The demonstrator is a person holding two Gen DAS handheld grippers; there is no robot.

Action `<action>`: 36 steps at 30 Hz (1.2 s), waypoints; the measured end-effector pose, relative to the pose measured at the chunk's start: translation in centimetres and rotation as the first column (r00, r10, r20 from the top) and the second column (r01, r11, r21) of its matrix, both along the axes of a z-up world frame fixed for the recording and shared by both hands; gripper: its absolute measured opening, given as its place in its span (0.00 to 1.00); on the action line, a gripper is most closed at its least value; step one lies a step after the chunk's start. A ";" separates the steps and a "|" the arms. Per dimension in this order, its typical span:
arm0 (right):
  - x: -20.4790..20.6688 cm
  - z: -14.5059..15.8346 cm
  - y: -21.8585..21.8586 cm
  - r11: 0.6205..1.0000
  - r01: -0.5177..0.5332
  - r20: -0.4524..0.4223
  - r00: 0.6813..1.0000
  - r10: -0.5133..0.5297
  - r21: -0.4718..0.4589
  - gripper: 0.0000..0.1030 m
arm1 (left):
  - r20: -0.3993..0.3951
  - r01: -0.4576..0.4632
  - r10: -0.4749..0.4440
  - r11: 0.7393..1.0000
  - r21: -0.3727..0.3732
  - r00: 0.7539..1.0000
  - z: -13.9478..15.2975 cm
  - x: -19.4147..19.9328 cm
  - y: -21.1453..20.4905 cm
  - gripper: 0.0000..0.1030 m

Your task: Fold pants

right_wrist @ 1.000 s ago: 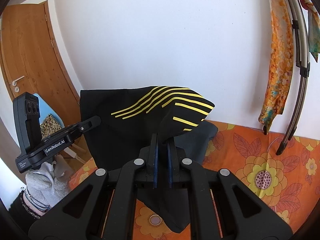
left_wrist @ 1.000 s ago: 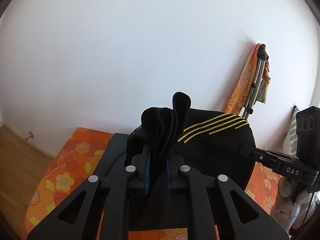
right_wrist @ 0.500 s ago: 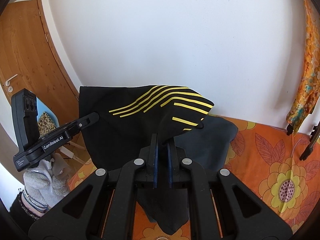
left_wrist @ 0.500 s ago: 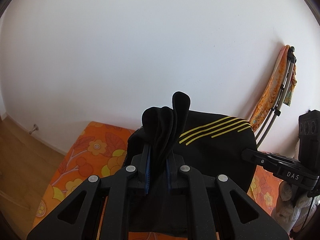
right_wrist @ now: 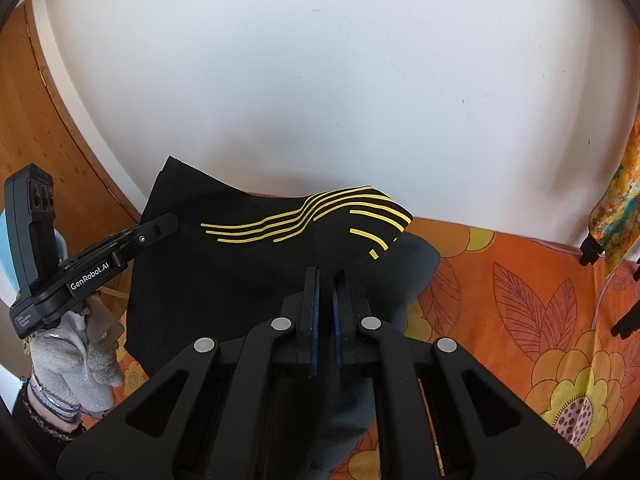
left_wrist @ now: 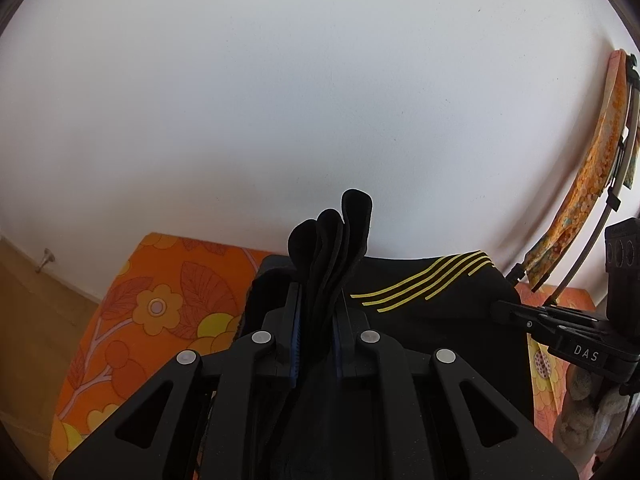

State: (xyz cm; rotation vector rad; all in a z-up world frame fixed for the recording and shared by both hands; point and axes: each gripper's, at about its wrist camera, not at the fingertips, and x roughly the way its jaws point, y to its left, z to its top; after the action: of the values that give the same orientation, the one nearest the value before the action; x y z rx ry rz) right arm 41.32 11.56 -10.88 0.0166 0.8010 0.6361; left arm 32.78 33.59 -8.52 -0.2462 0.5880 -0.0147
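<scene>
The black pants (left_wrist: 432,320) with yellow stripes hang in the air, stretched between both grippers above the orange flowered mattress (left_wrist: 160,300). My left gripper (left_wrist: 318,296) is shut on a bunched edge of the pants that sticks up past the fingertips. My right gripper (right_wrist: 326,280) is shut on the other corner of the pants (right_wrist: 240,272) by the stripes. Each gripper shows in the other's view: the right gripper (left_wrist: 508,310) and the left gripper (right_wrist: 170,224) both pinch the top edge. A lower layer of dark cloth (right_wrist: 412,272) hangs behind.
A white wall fills the background. The flowered mattress (right_wrist: 520,320) lies below. A folded frame with orange cloth (left_wrist: 592,184) leans on the wall at right. A wooden door (right_wrist: 44,140) is at left. A gloved hand (right_wrist: 76,352) holds the left gripper.
Both grippers have moved forward and left over the mattress with the pants held. The leaning frame has slid toward the right edge of both views. The grip is unchanged.
</scene>
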 end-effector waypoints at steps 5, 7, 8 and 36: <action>1.6 -2.0 0.1 0.999 -0.002 -0.004 1.000 0.002 -0.052 0.05 | -0.029 -0.021 0.020 1.000 -0.013 0.999 -1.3 1.2 0.8 0.10; 1.9 -2.7 0.0 0.998 -0.005 -0.021 1.000 0.003 -0.058 0.07 | -0.050 -0.020 0.020 1.000 -0.004 0.999 -2.0 1.7 0.9 0.10; 2.1 -2.9 -0.1 0.998 0.000 -0.028 1.000 -0.002 -0.060 0.08 | -0.060 -0.023 0.023 1.000 -0.001 0.998 -2.2 1.7 1.1 0.11; 2.3 -3.6 5.5 0.970 0.009 0.033 0.999 -0.001 -0.244 0.22 | -0.130 0.023 -0.002 0.987 0.159 0.992 -3.4 5.0 -1.0 0.31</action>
State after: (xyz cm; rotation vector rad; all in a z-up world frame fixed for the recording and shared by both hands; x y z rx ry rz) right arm 43.57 17.10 -14.43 -0.2163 0.8433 0.5280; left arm 37.77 32.61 -11.91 -0.0874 0.7158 0.0367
